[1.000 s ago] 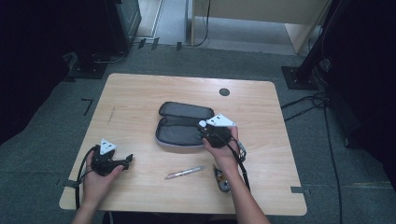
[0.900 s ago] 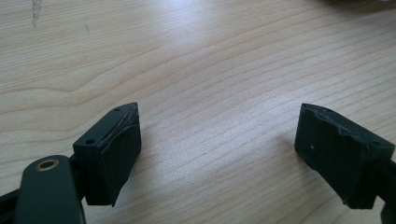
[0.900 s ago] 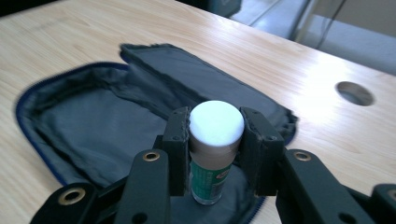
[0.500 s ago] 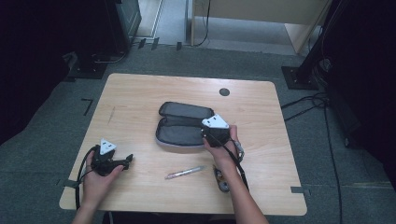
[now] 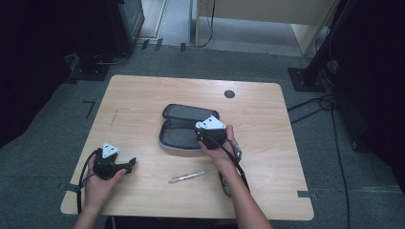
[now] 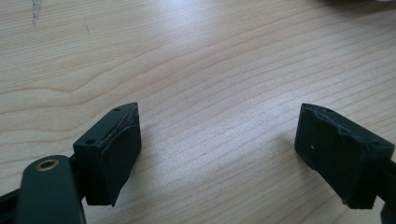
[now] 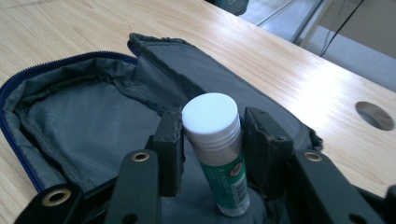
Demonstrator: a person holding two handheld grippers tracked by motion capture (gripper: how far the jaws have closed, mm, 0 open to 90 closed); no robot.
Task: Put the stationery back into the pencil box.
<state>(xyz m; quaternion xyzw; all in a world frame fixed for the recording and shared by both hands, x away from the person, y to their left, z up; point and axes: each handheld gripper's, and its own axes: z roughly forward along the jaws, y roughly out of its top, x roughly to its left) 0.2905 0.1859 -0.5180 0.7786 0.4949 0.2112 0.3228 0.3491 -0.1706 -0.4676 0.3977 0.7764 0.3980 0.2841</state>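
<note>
An open grey pencil case with a blue zipper lies at the table's middle; its inside holds no other items in the right gripper view. A glue stick with a white cap and green label stands in the case between the jaws of my right gripper. Those jaws have just been opening, and narrow gaps show beside the cap. From above, the right gripper hangs over the case's right end. My left gripper rests at the near left, jaws wide apart over bare wood.
A pen lies on the wood between the two hands, near the front edge. A round cable hole sits at the table's far right. Cables trail from both grippers. Dark stands and floor cables surround the wooden table.
My right gripper has shifted a little leftward and lower over the open case. The left gripper has stayed still.
</note>
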